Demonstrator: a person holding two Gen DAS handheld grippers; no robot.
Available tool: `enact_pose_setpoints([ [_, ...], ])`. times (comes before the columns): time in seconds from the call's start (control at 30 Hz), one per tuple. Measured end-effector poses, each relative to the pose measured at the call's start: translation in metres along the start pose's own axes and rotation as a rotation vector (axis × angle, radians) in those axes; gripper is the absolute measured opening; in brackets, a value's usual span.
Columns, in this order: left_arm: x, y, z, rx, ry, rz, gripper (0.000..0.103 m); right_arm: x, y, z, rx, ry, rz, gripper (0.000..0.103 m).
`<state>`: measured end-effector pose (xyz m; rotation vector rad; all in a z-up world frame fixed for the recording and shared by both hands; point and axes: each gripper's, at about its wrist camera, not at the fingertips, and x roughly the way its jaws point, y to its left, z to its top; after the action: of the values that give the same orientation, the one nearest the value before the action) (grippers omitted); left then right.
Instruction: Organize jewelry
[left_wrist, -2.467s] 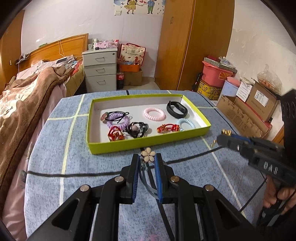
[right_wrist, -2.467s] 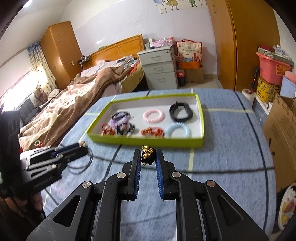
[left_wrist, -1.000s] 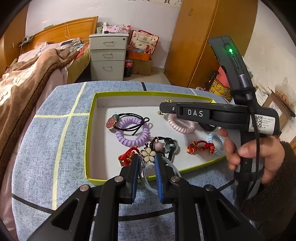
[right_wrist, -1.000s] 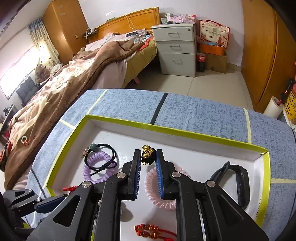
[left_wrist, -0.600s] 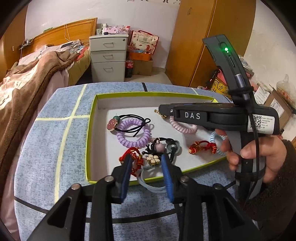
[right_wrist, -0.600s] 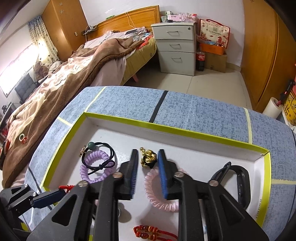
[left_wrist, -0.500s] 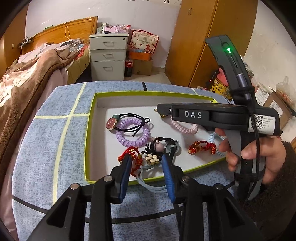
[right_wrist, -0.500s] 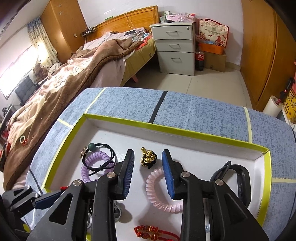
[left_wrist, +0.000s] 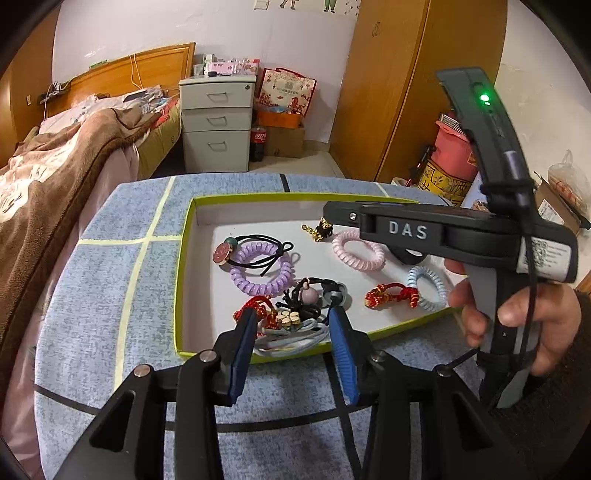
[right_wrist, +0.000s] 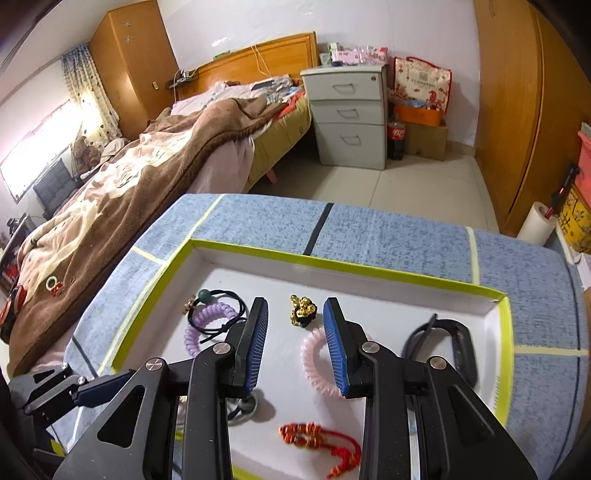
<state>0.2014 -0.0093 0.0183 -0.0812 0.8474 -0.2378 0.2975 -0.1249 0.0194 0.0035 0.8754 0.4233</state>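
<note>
Two tongs | left opening, right apart, both empty | coiled bands, beaded charm in tray

A home bedroom: a bed with brown blanket, drawer nightstand and wooden wardrobe

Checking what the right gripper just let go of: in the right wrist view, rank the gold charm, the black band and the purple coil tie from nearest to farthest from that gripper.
1. Gold charm: just ahead of the right gripper, between its open fingers, untouched.
2. Purple coil tie: left of the fingers, at the tray's left side.
3. Black band: right, near the tray's right wall.

The second and third are close; the tie looks slightly nearer.
</note>
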Motion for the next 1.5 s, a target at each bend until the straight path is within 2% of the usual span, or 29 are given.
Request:
enact_pose_setpoints([
  [0.53, -0.045, -0.015, -0.02, -0.018, -0.045, 0.036, 0.049, -0.075, 0.007, -0.043, 0.039, -0.096, -0.068, 0.033],
  [0.63, -0.052, -0.018, -0.025, -0.016, -0.057, 0.062, 0.052, -0.088, 0.008, -0.052, 0.043, -0.117, -0.083, 0.033],
  [0.9, -0.068, -0.022, -0.039, -0.019, -0.081, 0.087, 0.052, -0.121, 0.015, -0.082, 0.073, -0.157, -0.106, 0.033],
  [1.07, -0.073, -0.025, -0.048, -0.012, -0.093, 0.161, 0.052, -0.131, 0.02, -0.098, 0.072, -0.169, -0.143, 0.033],
  [1.33, -0.077, -0.023, -0.056, -0.032, -0.091, 0.2, 0.052, -0.133, 0.031, -0.116, 0.07, -0.169, -0.169, 0.033],
  [1.5, -0.077, -0.023, -0.058, -0.035, -0.092, 0.19, 0.052, -0.134, 0.034, -0.122, 0.074, -0.163, -0.163, 0.033],
])
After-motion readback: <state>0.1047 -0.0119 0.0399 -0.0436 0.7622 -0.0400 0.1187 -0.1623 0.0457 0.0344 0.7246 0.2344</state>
